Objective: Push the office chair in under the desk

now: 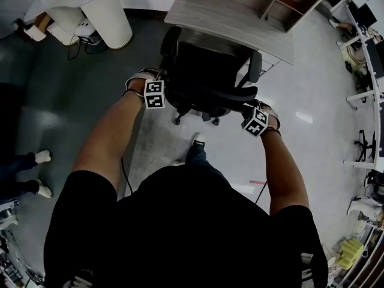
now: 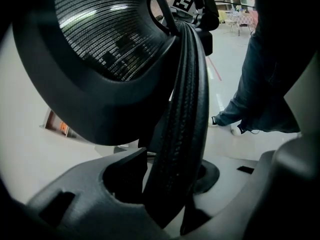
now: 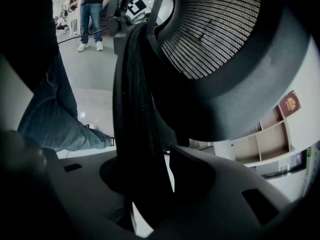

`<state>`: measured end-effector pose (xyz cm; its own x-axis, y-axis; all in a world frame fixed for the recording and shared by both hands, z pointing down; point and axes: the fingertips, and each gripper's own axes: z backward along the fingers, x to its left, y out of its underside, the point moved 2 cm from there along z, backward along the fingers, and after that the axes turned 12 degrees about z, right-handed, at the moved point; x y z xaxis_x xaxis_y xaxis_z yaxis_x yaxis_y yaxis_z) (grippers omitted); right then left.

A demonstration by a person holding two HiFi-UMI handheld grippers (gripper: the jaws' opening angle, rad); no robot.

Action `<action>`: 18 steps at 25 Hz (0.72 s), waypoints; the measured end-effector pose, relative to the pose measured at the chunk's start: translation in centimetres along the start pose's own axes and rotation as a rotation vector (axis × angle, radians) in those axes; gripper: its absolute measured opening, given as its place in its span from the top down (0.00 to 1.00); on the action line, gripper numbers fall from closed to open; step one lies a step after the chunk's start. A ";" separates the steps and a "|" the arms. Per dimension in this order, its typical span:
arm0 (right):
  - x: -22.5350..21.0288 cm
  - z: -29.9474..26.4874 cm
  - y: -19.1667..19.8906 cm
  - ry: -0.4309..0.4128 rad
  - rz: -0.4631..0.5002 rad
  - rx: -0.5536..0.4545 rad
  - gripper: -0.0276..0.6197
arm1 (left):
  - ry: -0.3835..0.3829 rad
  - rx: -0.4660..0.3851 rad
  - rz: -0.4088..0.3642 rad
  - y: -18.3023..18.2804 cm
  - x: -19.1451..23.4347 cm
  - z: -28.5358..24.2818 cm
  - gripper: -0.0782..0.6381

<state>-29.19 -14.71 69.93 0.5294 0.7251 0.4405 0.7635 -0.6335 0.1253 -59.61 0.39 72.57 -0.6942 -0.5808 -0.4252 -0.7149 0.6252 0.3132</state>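
A black office chair [image 1: 210, 71] stands in front of a grey wooden desk [image 1: 234, 17], its seat partly under the desktop edge. My left gripper [image 1: 155, 93] is on the left end of the backrest top, and my right gripper [image 1: 256, 120] is on the right end. In the left gripper view, the ribbed black backrest rim [image 2: 185, 109] runs down between the jaws of the left gripper [image 2: 165, 194], which is shut on it. The right gripper [image 3: 150, 194] is likewise shut on the rim [image 3: 132, 99]. The mesh back [image 2: 100, 34] fills the space above.
A white cylinder [image 1: 111, 17] stands at the back left beside a low white unit. Another person's feet [image 1: 39, 158] are at the left edge. My own foot [image 1: 197, 141] is just behind the chair's wheels. More desks [image 1: 372, 59] line the right side. The desk has open shelves [image 3: 270, 134].
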 end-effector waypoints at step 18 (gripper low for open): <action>-3.3 -1.4 0.8 0.025 -0.004 -0.041 0.69 | -0.040 -0.030 -0.008 -1.4 3.1 -1.1 0.63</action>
<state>-30.86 -17.95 69.81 0.5161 0.7212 0.4621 0.7499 -0.6412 0.1631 -60.83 -2.87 71.78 -0.6852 -0.5636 -0.4613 -0.7227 0.6046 0.3349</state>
